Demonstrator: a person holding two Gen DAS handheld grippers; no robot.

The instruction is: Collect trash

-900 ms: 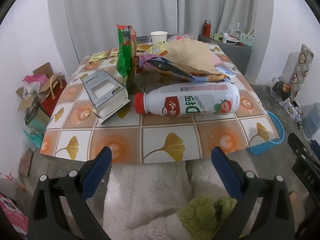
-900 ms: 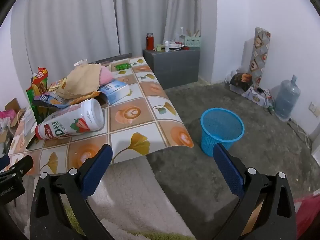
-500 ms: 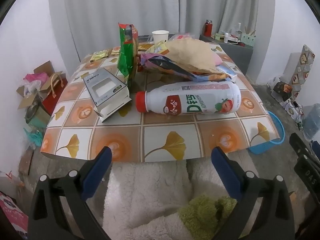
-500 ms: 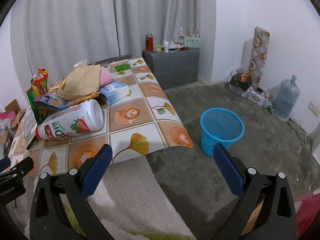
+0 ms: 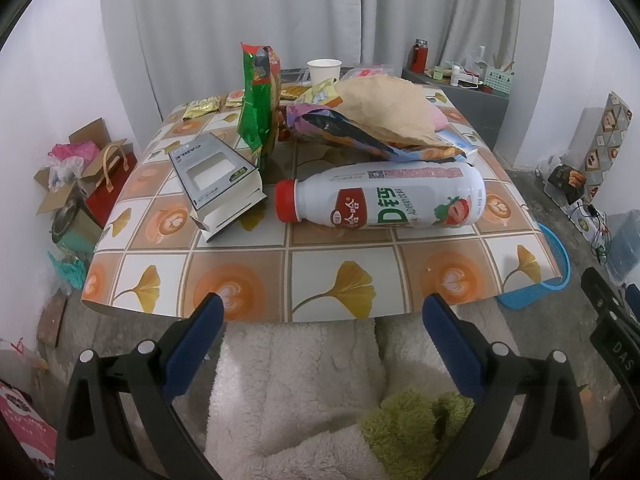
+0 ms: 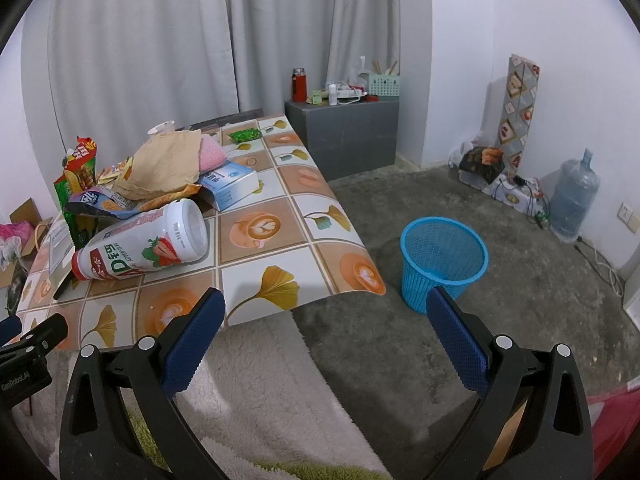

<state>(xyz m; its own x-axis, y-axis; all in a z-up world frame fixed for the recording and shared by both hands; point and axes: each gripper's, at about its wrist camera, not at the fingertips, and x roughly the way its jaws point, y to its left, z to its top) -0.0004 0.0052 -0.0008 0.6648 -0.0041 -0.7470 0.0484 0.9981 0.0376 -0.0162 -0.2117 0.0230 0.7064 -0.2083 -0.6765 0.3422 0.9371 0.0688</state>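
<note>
Blue-padded tongs [image 5: 320, 320] gape — nothing held.

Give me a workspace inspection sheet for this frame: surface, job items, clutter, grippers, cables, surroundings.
Surface: table with leaf-print tile cover, crowded towards the back.
Job's things: white bottle lying on its side, red cap on; grey box open; green snack bag upright; brown paper bag over a crumpled chip bag; blue basket on the floor, looks empty.
Clutter: paper cup, small packets at the rear.
Grippers: left gripper and right gripper open, holding nothing.
Cables: tangle by the right wall.
Surroundings: water jug, grey cabinet, curtains.
</note>
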